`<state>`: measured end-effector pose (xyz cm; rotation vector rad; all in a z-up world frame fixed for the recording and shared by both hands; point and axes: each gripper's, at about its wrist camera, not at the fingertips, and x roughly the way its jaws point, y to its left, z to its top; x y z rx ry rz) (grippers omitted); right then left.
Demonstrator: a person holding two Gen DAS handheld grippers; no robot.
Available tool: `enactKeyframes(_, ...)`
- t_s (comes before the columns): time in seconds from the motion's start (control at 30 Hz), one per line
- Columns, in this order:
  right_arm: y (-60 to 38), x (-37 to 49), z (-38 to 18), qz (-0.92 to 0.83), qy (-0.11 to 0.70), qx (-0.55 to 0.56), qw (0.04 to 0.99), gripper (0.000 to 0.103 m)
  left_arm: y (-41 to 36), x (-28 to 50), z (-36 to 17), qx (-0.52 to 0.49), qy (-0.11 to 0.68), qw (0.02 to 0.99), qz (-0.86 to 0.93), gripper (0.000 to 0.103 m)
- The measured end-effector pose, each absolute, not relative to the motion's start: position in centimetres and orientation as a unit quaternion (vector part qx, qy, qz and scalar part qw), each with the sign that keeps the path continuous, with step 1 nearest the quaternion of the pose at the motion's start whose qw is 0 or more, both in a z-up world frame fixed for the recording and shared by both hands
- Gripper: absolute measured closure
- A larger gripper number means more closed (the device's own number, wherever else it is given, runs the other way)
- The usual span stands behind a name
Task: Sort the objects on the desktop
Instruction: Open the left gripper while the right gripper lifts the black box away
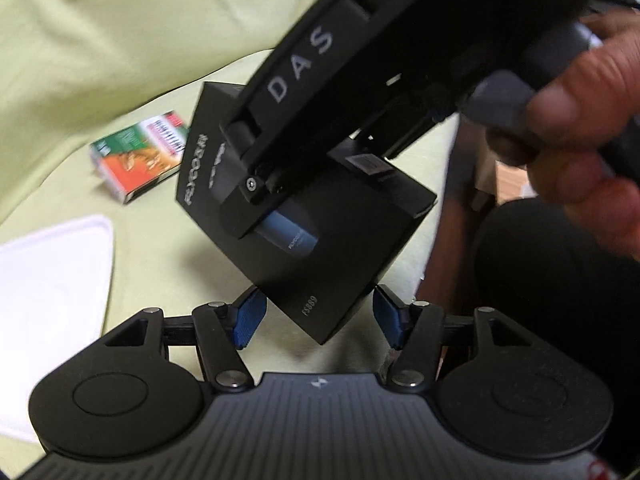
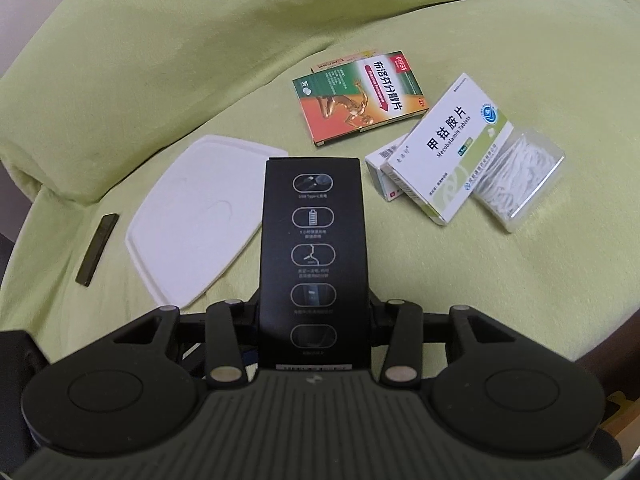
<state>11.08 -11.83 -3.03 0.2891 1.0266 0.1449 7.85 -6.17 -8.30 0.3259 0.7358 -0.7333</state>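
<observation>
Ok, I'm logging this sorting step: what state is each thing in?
black box: held off the cloth
right gripper: jaws shut on the black box
left gripper: jaws open, either side of the box's corner
white lid: flat on the cloth
Mecobalamin box: closed, tilted against a smaller box

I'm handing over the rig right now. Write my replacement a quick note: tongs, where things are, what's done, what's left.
Right tongs: shut on the black box, held above the green cloth.
Left tongs: open, blue pads either side of the box's lower corner, not gripping.
On the cloth: white tray, empty; red-green box; white pill box leaning on a smaller white box; clear floss case; dark strip.
Done: nothing visibly sorted. Left: everything.
</observation>
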Motion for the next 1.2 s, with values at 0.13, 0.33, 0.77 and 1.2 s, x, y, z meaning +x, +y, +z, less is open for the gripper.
enactKeyframes(0.13,-12.7,10.3,-2.1,0.082,0.488,0.148,0.857,0.064,-6.5,7.6,-8.1,0.178,0.332,0.847,-0.376,0.041)
enactKeyframes(0.33,-13.1,9.2,-0.7,0.090,0.472,0.144,0.865,0.063,-7.2,7.4,-7.2,0.196,0.305,0.845,-0.393,0.040)
enactKeyframes(0.77,-14.1,6.1,1.1,0.094,0.431,0.123,0.889,0.063,-9.6,7.2,-5.9,0.223,0.289,0.832,-0.417,0.040)
enactKeyframes(1.2,-16.3,2.8,3.6,0.084,0.388,0.109,0.911,0.063,-13.0,7.5,-3.5,0.246,0.263,0.810,-0.462,0.040)
